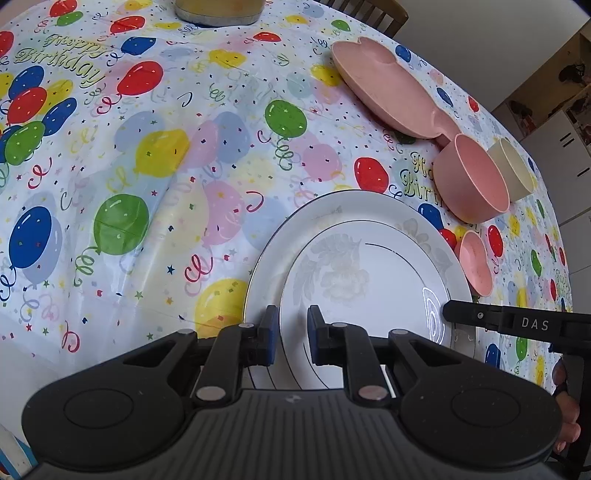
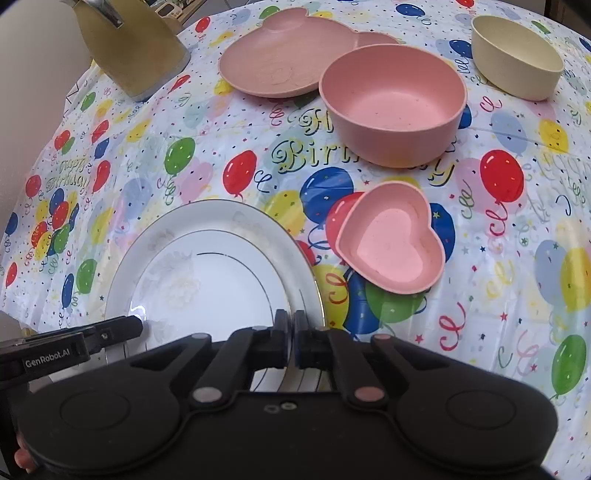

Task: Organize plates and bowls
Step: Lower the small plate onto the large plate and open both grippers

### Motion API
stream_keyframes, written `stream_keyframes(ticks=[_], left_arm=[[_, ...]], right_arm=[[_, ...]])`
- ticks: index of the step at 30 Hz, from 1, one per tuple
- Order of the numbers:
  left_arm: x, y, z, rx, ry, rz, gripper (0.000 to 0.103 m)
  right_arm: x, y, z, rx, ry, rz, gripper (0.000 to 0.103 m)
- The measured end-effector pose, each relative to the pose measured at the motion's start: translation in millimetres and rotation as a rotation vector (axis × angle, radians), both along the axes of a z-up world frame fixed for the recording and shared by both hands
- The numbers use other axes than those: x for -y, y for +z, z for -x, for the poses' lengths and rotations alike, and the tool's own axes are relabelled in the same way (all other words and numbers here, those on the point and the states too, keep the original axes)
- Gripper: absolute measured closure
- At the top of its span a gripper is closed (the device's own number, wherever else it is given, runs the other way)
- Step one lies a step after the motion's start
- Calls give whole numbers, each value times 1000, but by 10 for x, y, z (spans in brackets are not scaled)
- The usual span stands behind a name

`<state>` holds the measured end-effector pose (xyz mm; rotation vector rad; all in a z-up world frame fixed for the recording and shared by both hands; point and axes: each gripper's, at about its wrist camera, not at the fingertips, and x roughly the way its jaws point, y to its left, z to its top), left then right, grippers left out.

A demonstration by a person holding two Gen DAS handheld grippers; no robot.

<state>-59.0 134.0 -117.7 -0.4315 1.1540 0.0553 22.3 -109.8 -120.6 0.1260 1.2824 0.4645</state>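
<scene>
Two white floral plates are stacked near me: a small plate (image 1: 369, 280) (image 2: 207, 284) on a larger plate (image 1: 291, 240) (image 2: 236, 218). My left gripper (image 1: 290, 334) is open with its jaws astride the small plate's near left rim. My right gripper (image 2: 293, 339) is shut on the small plate's right rim. A pink round bowl (image 2: 391, 103) (image 1: 471, 182), a pink heart-shaped dish (image 2: 391, 243) (image 1: 476, 260), a cream bowl (image 2: 517, 55) (image 1: 515, 170) and a pink bear-shaped plate (image 2: 280, 55) (image 1: 384, 88) stand beyond.
A balloon-print birthday tablecloth (image 1: 147, 166) covers the table. A yellow jug (image 2: 129, 44) (image 1: 218, 11) stands at the far side. A wooden chair back (image 1: 373, 14) and cupboards (image 1: 565, 155) lie past the table's edge.
</scene>
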Motion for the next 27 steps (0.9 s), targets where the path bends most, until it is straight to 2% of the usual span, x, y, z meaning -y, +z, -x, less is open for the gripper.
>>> stream_keyframes(ticks=[3, 8, 17, 27], left_arm=[[-5, 10, 5, -6, -6, 1, 87], [-25, 68, 65, -3, -20, -13, 87], [97, 293, 44, 86, -58, -77, 87], [389, 557, -7, 174, -55, -127, 86]], right_arm=[[-2, 10, 2, 1, 4, 0, 99], [-32, 116, 61, 56, 35, 14, 83], [7, 330, 94, 135, 28, 20, 73], [227, 592, 142, 224, 44, 9, 66]])
